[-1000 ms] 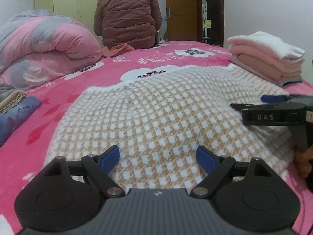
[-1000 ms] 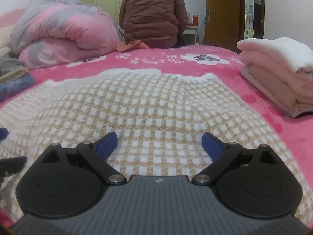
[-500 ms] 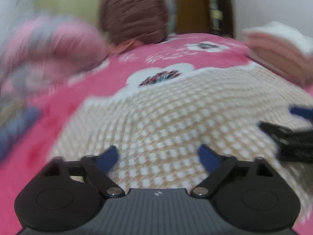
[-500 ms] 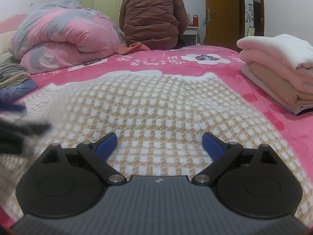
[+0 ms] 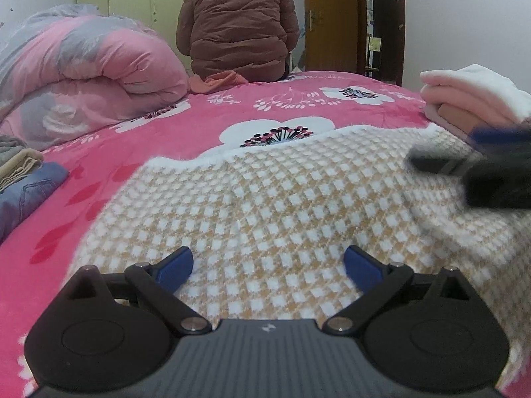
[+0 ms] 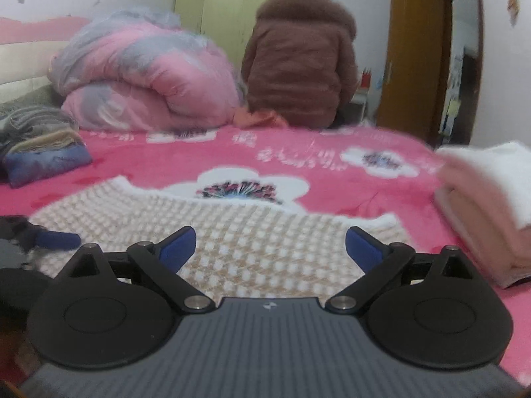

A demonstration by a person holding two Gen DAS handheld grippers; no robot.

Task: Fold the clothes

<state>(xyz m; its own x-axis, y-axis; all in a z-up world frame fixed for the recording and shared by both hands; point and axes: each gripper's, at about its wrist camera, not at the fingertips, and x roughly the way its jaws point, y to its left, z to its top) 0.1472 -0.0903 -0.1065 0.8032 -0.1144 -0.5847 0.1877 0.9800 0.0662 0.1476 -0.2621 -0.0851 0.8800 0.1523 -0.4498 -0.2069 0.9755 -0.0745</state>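
The checked garment (image 5: 272,205), woven in tan and white with a white border, is found spread flat on the pink flowered bed cover (image 5: 205,112), occupying its near middle.

The left gripper (image 5: 268,267) is held low over the near part of the garment with its blue pads set wide apart; nothing is gripped, and only flat cloth is seen between them. The right gripper (image 6: 269,247) is likewise seen fully spread and holding nothing, over the garment's near right part; its view is blurred.

A stack of folded pink and white clothes (image 5: 471,99) is noted at the bed's right edge, just beside the garment's far right corner. Folded jeans (image 5: 26,195) are noted at the left edge, a rolled quilt (image 5: 86,76) behind them. A person in a brown padded coat (image 5: 237,23) is seated at the far edge, back turned.
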